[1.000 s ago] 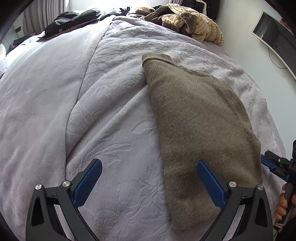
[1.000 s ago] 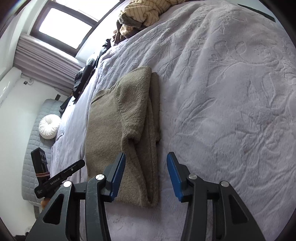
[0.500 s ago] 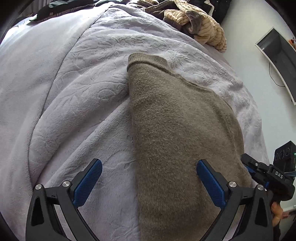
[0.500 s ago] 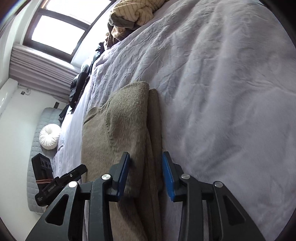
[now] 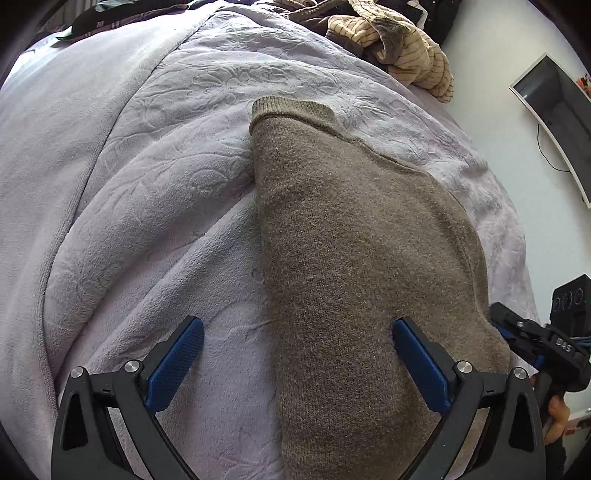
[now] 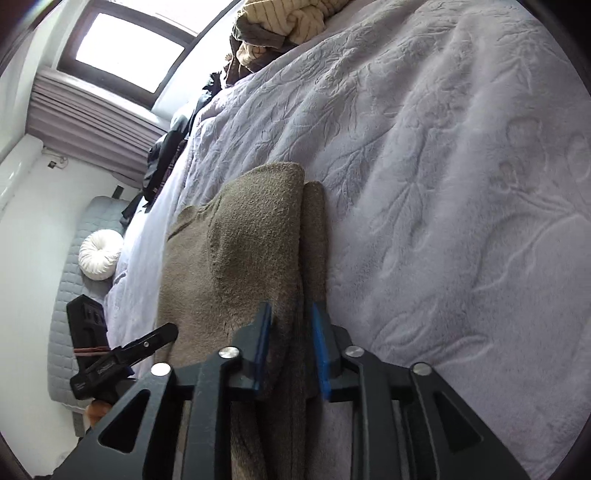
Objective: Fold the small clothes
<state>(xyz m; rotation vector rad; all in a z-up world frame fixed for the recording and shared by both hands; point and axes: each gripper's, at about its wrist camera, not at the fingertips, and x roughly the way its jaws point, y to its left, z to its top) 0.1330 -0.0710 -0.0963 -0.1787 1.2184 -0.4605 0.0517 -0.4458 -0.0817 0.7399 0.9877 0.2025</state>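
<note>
Right wrist view: right gripper (image 6: 290,345) pinches the sweater (image 6: 236,254) edge on the bed (image 6: 443,184); left gripper (image 5: 295,363) gapes wide above it. Soft, floppy knit, best grabbed at the hem corners.

Pale lilac embossed plush bedspread (image 6: 443,155), bright dark-framed window (image 6: 125,51), grey pleated curtain (image 6: 85,107), white walls (image 5: 517,122), grey quilted bench (image 6: 70,266).

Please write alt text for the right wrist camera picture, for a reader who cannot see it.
The right gripper has its blue fingers closed on the folded edge of a brown knit sweater lying on a pale lilac blanket. At lower left the left gripper shows beside the sweater; a heap of clothes lies at the far end.
</note>
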